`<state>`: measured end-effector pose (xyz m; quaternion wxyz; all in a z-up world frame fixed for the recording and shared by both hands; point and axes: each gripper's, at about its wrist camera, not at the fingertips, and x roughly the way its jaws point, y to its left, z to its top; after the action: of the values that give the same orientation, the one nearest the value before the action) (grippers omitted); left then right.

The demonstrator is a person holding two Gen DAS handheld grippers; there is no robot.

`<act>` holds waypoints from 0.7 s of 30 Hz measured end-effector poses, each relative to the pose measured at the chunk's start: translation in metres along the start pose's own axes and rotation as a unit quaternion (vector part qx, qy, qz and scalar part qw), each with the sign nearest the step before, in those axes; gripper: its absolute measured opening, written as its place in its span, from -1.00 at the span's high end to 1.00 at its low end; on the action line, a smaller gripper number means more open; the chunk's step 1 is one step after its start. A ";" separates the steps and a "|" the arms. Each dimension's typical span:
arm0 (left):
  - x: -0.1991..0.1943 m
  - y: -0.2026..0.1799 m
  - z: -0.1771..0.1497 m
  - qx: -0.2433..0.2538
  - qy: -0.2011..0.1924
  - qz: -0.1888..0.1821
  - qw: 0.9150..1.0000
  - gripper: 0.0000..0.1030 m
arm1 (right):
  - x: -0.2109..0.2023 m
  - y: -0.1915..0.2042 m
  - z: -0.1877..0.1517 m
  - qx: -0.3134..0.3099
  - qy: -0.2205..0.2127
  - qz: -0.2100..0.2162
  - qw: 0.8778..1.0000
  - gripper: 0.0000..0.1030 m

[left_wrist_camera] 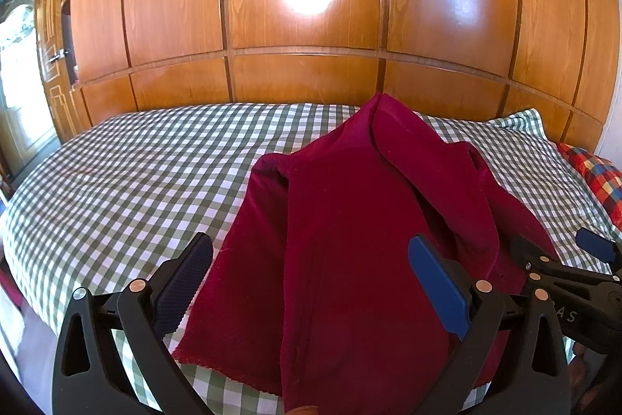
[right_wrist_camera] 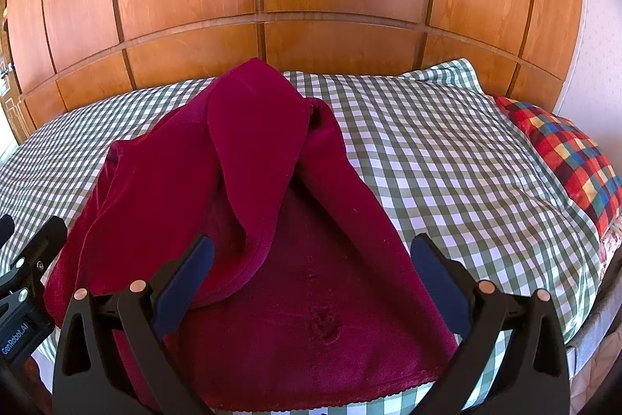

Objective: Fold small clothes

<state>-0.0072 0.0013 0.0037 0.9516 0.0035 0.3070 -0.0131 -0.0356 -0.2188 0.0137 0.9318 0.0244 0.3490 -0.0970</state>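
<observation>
Backdrop: glossy wooden wardrobe panels (left_wrist_camera: 303,6) behind the bed.
Bed: green-and-white checked sheet (left_wrist_camera: 116,174), patchwork pillow (right_wrist_camera: 567,158) at its right end.
Garment: dark red velvety garment (right_wrist_camera: 272,220) on the sheet near the front edge, rumpled, one flap draped over the body, scalloped hem nearest.
Left hand-held gripper (left_wrist_camera: 311,282): spread wide above the cloth, gripping nothing.
Right hand-held gripper (right_wrist_camera: 311,282): likewise wide open, empty, over the lower hem.
Risk: pinching both layers where the flap overlaps, probably dragging the whole heap instead of spreading it; plush pile possibly slipping from the pads.
</observation>
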 end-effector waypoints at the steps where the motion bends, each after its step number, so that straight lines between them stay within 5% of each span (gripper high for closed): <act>1: 0.000 0.000 0.000 -0.001 0.000 -0.001 1.000 -0.94 | 0.000 0.000 0.000 0.000 0.000 0.000 1.000 -0.96; 21: -0.004 0.001 -0.005 0.003 0.002 -0.009 1.000 -0.94 | -0.001 0.003 -0.001 -0.006 0.004 0.001 1.000 -0.96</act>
<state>-0.0129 0.0029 0.0020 0.9507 0.0041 0.3093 -0.0226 -0.0363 -0.2161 0.0134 0.9306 0.0195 0.3533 -0.0935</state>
